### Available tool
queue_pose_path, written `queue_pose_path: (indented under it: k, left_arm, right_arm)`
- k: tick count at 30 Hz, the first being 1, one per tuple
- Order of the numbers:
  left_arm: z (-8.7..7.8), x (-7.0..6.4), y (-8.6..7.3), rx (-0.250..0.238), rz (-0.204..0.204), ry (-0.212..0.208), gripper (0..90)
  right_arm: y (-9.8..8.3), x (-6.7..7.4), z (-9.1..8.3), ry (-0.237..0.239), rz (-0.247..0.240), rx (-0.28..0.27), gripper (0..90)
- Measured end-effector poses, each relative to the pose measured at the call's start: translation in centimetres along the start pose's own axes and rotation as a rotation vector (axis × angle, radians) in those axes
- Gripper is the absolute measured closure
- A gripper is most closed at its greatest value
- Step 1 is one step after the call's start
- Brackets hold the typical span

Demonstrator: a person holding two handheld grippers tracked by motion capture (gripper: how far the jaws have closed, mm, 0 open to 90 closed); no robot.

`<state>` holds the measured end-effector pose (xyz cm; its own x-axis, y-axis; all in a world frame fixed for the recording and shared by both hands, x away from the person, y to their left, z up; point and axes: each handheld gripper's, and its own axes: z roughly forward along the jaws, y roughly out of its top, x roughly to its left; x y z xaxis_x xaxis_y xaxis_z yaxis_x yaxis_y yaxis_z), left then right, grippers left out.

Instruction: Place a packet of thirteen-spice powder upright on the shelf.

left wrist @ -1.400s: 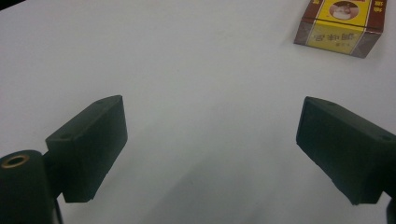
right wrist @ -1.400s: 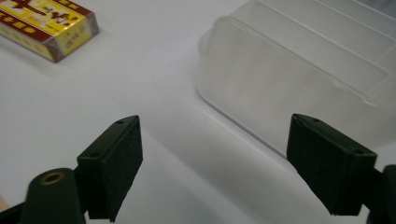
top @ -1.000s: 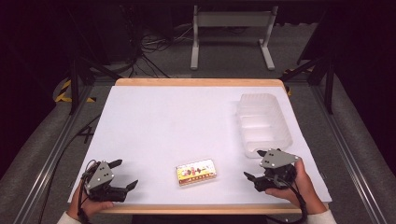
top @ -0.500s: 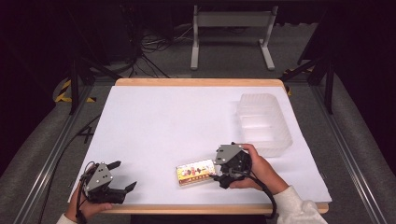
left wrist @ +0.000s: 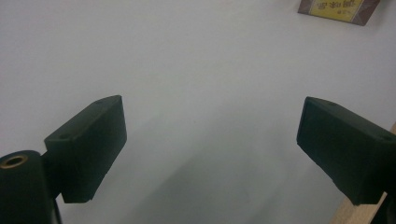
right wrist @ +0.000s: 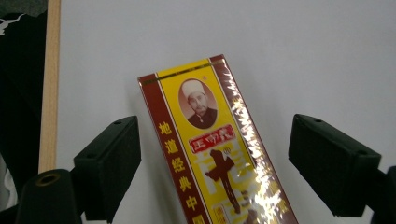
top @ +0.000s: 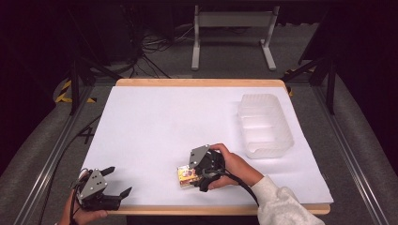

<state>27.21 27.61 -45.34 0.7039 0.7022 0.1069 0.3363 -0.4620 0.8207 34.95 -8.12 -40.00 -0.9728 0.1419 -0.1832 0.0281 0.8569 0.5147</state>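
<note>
Box (right wrist: 210, 149), a flat yellow-and-maroon carton wrapped in glossy film, lies flat on the white desk (top: 187, 122) near its front wooden edge, not yet picked up. We have our right gripper (top: 199, 174) over the box, and in the right gripper view its two black jaws stand apart on either side of the carton, their pads clear of it; they have just been opening wider with the box between them. So the approach looks done to us, while the closing, the lift and the carrying are left. Well to the right of the box and farther back stands a clear plastic tray (top: 265, 125), ribbed and translucent, with compartments that look empty; we judge it the likely goal. Our left gripper (top: 104, 190) rests well to the left of the box at the desk's front edge, jaws wide apart and holding nothing. Matte white sheeting covers the desk, edged in pale wood.
</note>
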Motion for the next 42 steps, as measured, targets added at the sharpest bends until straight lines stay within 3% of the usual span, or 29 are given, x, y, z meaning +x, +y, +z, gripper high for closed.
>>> queue_pose_path:
  k: [10, 18, 23, 29, 33, 34, 42]
  left_arm:
    - [-1.1, -0.3, -0.7, -0.003, -0.015, 0.029, 9.2]
    - [-0.9, -0.3, -0.6, -0.006, -0.013, 0.019, 9.2]
    - [-0.6, -0.2, -0.5, -0.003, -0.003, 0.009, 9.2]
    - [-0.4, -0.2, -0.3, 0.001, 0.002, 0.0, 9.2]
    - [-0.3, -0.2, -0.3, 0.002, 0.002, 0.0, 9.2]
    - [-0.3, -0.2, -0.3, 0.003, 0.006, -0.004, 9.2]
    - [-0.2, -0.3, -0.3, 0.008, 0.006, -0.002, 9.2]
  right_arm:
    - [2.2, 0.1, 2.5, 0.064, -0.086, 0.061, 17.4]
    - [3.1, -0.3, 4.2, 0.115, -0.11, 0.12, 18.0]
    - [3.2, -0.4, 4.7, 0.141, -0.105, 0.115, 27.4]
    - [3.2, -0.3, 4.4, 0.113, -0.096, 0.103, 28.8]
    - [3.0, -0.5, 3.6, 0.086, -0.075, 0.067, 29.2]
    - [2.7, -0.7, 2.9, 0.069, -0.053, 0.031, 29.3]
    - [1.8, -1.1, -0.4, -0.012, 0.028, -0.06, 30.4]
